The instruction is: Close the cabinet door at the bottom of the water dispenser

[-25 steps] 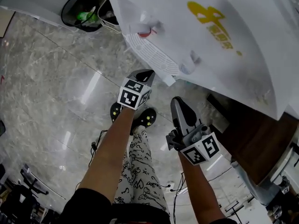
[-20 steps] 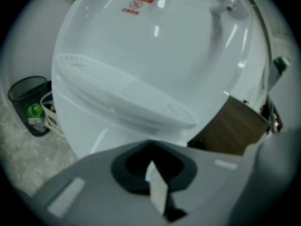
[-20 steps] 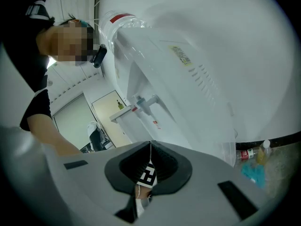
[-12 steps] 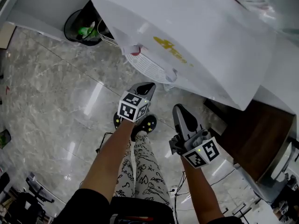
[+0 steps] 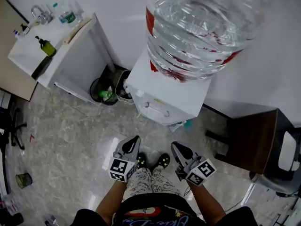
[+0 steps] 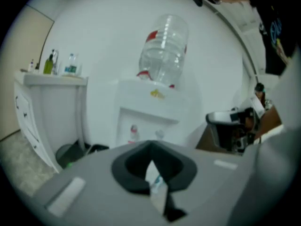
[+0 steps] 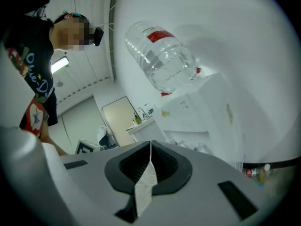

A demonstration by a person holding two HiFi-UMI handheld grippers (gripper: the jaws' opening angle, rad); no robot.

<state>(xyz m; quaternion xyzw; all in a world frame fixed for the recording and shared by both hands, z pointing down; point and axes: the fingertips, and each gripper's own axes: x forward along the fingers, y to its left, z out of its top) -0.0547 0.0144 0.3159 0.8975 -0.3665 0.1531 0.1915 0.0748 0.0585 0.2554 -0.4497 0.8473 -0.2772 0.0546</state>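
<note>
so the whole thing comes down to one relation here: the cabinet door sits at the very foot of the water dispenser (image 5: 164, 95), and both grippers are way above that, up around waist level, just in front of the dispenser and pointing at it; the target is forward and down from both of them, so my guess is the next move needs a crouch or a long reach downward

left gripper (image 5: 133, 142) has its jaws pressed together with nothing between them; same for the right gripper (image 5: 177, 148), tips meeting, empty

from the head view the dispenser is dead ahead, roughly centred between the two grippers, with the big bottle (image 5: 202, 27) on top filling most of the frame; you're looking steeply down its front, so the low part is badly squashed and I honestly can't make out the door panel or which side it swings from; there's something white and teal (image 5: 183, 124) poking out at the dispenser's foot, toward its right-hand side, could be the door's edge or stuff inside, can't tell; the left gripper view only shows the taps, the lower front is hidden behind the gripper body

neither gripper is clearly nearer; if that teal bit marks the opening, the right one looks slightly better lined up

bin (image 5: 104, 91) sits just left of the dispenser, brown wooden furniture (image 5: 249, 140) just right, so straight in from the front seems the only approach
</note>
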